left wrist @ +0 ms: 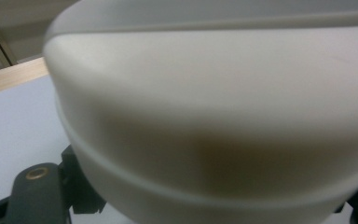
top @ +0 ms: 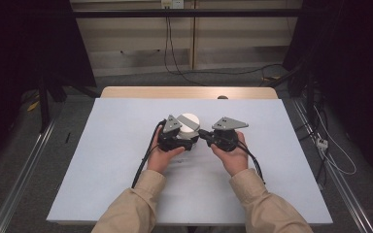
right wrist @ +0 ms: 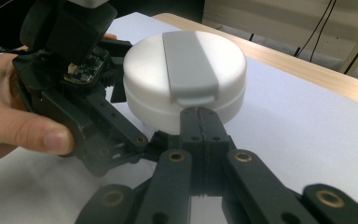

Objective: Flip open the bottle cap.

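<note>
Centrally on the white mat point(top: 126, 184) stands a round white box point(top: 190, 124) with a grey latch point(right wrist: 189, 65). Left gripper point(top: 175, 138) clamps the box's side. Right gripper point(right wrist: 199, 122), jaws pressed together, tips just under the latch's end.

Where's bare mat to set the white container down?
The mat is bare right of the right gripper, left of the left gripper, and behind the container toward the wooden edge. The middle is crowded.

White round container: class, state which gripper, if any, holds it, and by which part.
The left gripper clamps the white round container by its side wall. The right gripper, shut, holds nothing.
</note>
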The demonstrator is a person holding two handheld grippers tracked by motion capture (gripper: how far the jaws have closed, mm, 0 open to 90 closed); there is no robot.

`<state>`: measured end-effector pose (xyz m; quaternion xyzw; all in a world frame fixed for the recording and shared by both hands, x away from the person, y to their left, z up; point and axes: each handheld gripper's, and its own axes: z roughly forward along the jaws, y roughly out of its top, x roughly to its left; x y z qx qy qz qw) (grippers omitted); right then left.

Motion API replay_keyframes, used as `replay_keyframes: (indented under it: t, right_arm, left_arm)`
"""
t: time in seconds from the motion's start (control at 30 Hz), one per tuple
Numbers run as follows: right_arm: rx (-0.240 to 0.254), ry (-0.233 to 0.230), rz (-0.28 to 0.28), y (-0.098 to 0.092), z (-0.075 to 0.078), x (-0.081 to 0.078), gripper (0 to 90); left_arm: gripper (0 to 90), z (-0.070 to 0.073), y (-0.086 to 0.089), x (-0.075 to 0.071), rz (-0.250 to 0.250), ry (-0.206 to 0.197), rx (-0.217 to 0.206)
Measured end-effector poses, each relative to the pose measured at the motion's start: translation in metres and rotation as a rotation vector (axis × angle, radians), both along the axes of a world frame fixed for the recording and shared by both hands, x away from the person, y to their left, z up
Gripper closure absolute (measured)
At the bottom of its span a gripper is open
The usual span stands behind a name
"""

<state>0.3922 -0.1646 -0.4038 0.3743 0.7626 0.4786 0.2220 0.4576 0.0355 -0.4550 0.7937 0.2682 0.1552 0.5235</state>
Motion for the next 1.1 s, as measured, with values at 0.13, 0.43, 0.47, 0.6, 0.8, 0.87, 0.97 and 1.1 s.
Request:
replay_keyframes:
  t: [0.13, 0.43, 0.47, 0.6, 0.8, 0.87, 0.97, 1.1]
  right_arm:
    - [0.013, -0.007, 0.001, 0.001, 0.002, 0.001, 90.0]
    - [0.033, -0.035, 0.007, 0.003, 0.016, 0.003, 90.0]
    - [0.032, -0.037, 0.009, 0.004, 0.017, 0.003, 90.0]
    - [0.038, -0.044, 0.016, 0.007, 0.02, 0.005, 90.0]
    - [0.039, -0.053, 0.021, 0.01, 0.026, 0.009, 90.0]
    - [0.038, -0.056, 0.021, 0.011, 0.028, 0.011, 90.0]
    - [0.035, -0.06, 0.02, 0.012, 0.03, 0.013, 90.0]
    - [0.036, -0.061, 0.021, 0.014, 0.031, 0.015, 90.0]
  left_arm:
    - [18.7, 0.0, 0.0, 0.0, -0.001, 0.0, 0.0]
    - [18.7, 0.0, 0.0, 0.0, -0.001, -0.001, 0.002]
    - [18.7, 0.0, 0.0, 0.0, -0.001, -0.001, 0.002]
    - [18.7, -0.001, 0.0, 0.0, -0.001, 0.001, 0.002]
    - [18.7, -0.001, 0.0, 0.0, -0.003, 0.001, 0.004]
    - [18.7, -0.001, 0.001, 0.001, -0.003, -0.001, 0.007]
    - [18.7, -0.001, 0.0, 0.0, -0.001, 0.003, 0.003]
    - [18.7, -0.001, 0.0, 0.0, -0.002, 0.003, 0.002]
